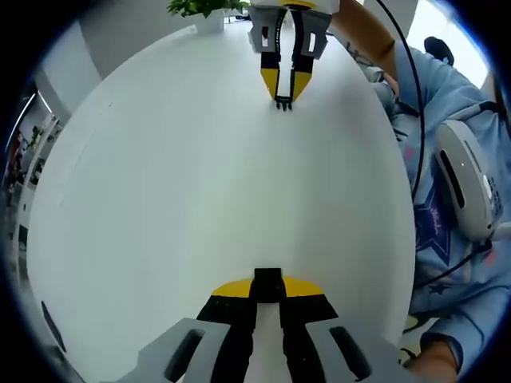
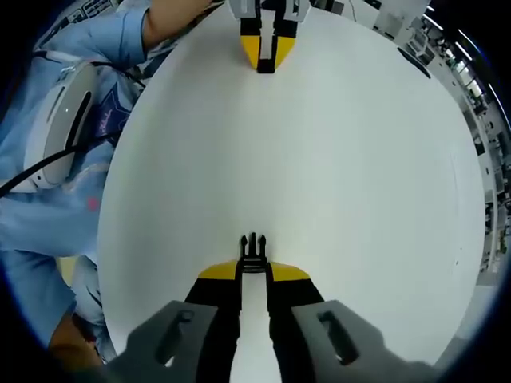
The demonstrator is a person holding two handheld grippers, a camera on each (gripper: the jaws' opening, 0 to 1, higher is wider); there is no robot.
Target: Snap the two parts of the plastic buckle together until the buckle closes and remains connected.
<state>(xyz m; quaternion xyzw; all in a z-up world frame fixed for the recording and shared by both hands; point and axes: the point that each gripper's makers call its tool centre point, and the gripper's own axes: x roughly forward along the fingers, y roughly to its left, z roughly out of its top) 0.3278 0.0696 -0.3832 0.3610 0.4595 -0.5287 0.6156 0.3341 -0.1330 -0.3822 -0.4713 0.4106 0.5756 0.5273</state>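
In the left gripper view, my left gripper [image 1: 267, 289] is shut on the black socket half of the buckle [image 1: 267, 276], which pokes out between its yellow tips. Across the white table, my right gripper [image 1: 284, 89] points back at me, shut on the black pronged half [image 1: 283, 104]. In the right gripper view, my right gripper [image 2: 253, 273] clamps the pronged half [image 2: 253, 244], its three prongs pointing forward. The left gripper [image 2: 265, 54] faces it from the far side with the socket half [image 2: 266, 69] at its tip. The two halves are well apart.
The round white table [image 1: 200, 183] lies under both grippers. A person in a light blue shirt [image 1: 447, 239] stands at its edge with a white device [image 1: 467, 179] and black cables on the chest. A potted green plant [image 1: 206, 8] sits at the far rim.
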